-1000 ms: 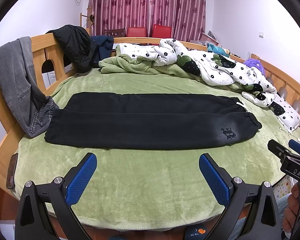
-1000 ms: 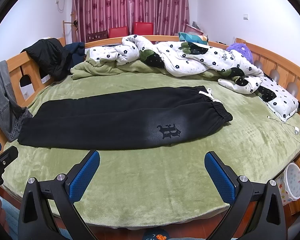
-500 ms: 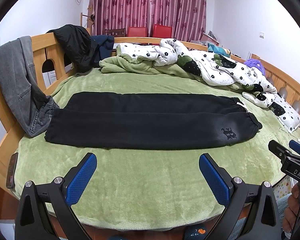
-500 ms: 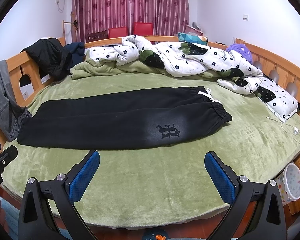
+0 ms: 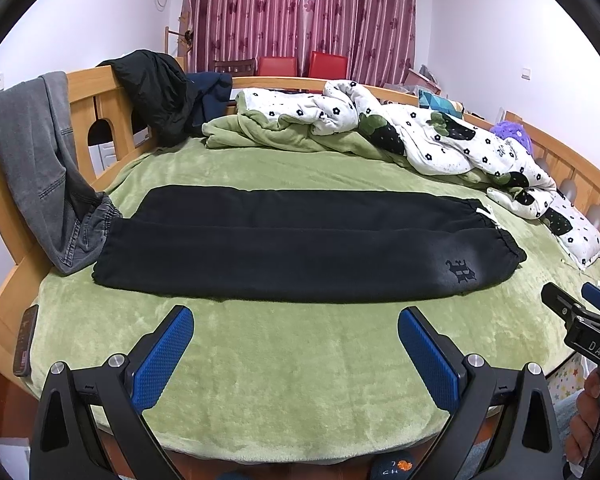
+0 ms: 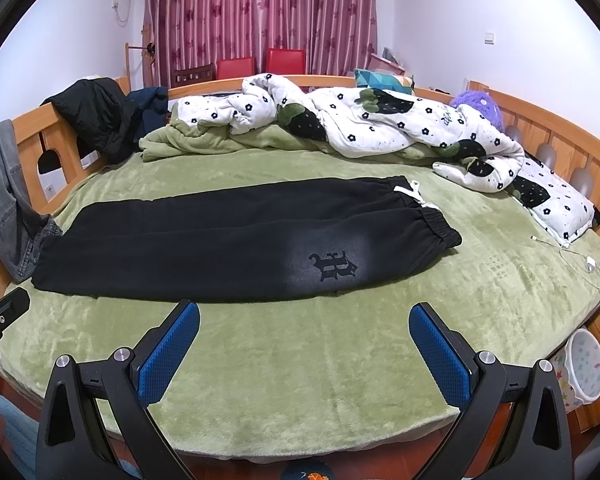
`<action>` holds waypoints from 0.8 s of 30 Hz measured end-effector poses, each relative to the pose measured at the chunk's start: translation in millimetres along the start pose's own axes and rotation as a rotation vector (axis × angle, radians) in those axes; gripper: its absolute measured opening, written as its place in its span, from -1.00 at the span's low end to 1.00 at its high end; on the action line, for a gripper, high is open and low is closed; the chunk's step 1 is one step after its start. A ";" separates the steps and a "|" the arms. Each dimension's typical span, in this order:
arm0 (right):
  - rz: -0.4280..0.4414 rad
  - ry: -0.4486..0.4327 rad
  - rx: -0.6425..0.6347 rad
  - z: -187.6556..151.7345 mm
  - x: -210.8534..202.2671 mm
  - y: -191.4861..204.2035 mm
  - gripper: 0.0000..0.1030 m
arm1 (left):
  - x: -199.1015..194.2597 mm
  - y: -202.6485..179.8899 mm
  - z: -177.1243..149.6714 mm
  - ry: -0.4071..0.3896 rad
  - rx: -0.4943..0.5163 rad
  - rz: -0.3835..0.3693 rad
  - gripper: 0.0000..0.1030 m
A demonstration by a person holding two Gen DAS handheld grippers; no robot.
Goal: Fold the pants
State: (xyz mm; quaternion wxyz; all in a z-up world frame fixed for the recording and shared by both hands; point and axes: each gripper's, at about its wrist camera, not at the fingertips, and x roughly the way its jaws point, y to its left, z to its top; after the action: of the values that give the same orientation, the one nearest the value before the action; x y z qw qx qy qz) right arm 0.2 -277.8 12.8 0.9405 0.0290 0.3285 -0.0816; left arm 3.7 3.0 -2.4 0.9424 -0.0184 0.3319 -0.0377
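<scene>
— Black fleece pants (image 5: 300,246) with an elastic waistband: where do they lie?

— Flat on the green plush bed cover (image 5: 300,360), already folded lengthwise, one leg over the other. In the left wrist view the waistband points to 3 o'clock and the leg ends to 9 o'clock. A dark gothic emblem (image 6: 334,266) sits on a faded patch near the waist, and a white drawstring (image 6: 410,192) shows at the far edge of the waistband.

— And the tools?

— The left tool (image 5: 296,344) hangs at 6 o'clock over the bare cover, its blue-padded fingers (image 5: 162,360) spread wide, holding nothing and clear of the pants. The right tool (image 6: 304,344) does the same in its own view, spread wide and empty; its black tip also shows at 3 o'clock in the left view.

— What surrounds the pants?

— Grey jeans (image 5: 40,168) drape over the wooden bed rail (image 5: 100,96) at 9 o'clock, their hem just beside the leg ends. A black jacket (image 5: 156,92) hangs on the rail at 11 o'clock. A white flower-print quilt (image 5: 420,136) is bunched from 12 to 2 o'clock. A white charger cable (image 6: 572,254) lies at 3 o'clock in the right view.
</scene>
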 end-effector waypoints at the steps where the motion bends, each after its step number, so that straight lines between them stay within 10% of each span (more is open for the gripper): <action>1: -0.003 -0.007 0.000 -0.8 0.6 0.3 0.99 | 0.4 0.7 0.4 -0.004 -0.002 0.001 1.00; 12: 0.055 -0.020 0.059 -17.8 48.1 -17.7 0.99 | 23.8 14.4 -13.9 -0.053 0.020 0.041 1.00; 24: 0.064 0.138 0.078 -24.9 129.1 -10.1 0.91 | 113.8 72.2 -42.3 0.090 -0.121 0.021 0.89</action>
State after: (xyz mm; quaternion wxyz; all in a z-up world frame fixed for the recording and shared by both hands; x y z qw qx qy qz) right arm 82.7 -302.4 -87.1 0.9159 0.0816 0.3880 -0.0621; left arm 69.9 65.0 -110.7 0.9240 -0.0701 0.3757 -0.0084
